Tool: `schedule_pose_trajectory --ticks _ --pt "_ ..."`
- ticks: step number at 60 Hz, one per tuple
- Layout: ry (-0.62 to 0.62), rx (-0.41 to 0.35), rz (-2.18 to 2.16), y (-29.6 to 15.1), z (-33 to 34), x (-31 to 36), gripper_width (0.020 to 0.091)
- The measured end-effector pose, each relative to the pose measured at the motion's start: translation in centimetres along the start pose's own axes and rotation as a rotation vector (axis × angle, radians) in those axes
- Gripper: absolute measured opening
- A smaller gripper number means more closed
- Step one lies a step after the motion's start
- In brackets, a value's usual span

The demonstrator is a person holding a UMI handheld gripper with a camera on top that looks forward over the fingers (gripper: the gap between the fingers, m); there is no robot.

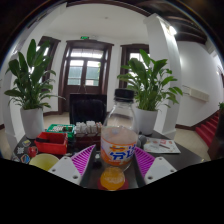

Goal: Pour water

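One clear plastic bottle (119,138) stands upright between the two fingers of the gripper (116,163). It carries a white screw cap, a blue and orange label around its middle, and a pale liquid filling most of the body. Both magenta pads (85,159) sit against the bottle's lower sides, one at each flank, with no gap visible at either pad. The jaws are closed to roughly the bottle's own width and have hold of it. Whether the bottle's base rests on the table (183,158) cannot be told.

Directly below the bottle, between the fingers, lies one round orange object (112,179); its nature is not clear.

Two large potted plants are counted: one (31,81) to the left in a white pot, one (150,82) to the right behind the bottle. One yellow bowl (44,161) sits on the table left of the gripper, near a red box (51,144) and a cluster of small items beside it, too small to identify. One flat packet (161,146) lies on the table to the right of the bottle.

Beyond the table, one dark wooden double door (85,72) with glass panes stands in the far wall, with one dark cabinet (87,106) in front of it. White walls and a white ceiling enclose the room.
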State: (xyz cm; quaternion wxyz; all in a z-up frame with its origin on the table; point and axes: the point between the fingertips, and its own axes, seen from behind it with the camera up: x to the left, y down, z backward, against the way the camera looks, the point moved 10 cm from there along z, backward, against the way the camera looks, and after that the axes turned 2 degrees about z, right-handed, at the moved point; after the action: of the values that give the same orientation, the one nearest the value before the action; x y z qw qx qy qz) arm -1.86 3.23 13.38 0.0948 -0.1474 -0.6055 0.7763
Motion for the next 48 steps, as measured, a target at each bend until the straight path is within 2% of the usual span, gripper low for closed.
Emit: schedule_pose_trajectory --ticks 2,11,24,34,48 --pt "-0.005 0.009 -0.003 0.2 0.3 -0.1 0.0688" --pt "-0.022 0.037 -0.053 1.8 3.3 -0.6 0.0678" --pt "-0.063 0.081 -0.067 4.4 11.4 -1.1 0.0679" --pt "-0.160 0.058 -0.043 2.8 19.0 -1.3 0.0678" --pt "-0.175 -0.007 0.024 -1.3 27.2 -2.5 0.0680"
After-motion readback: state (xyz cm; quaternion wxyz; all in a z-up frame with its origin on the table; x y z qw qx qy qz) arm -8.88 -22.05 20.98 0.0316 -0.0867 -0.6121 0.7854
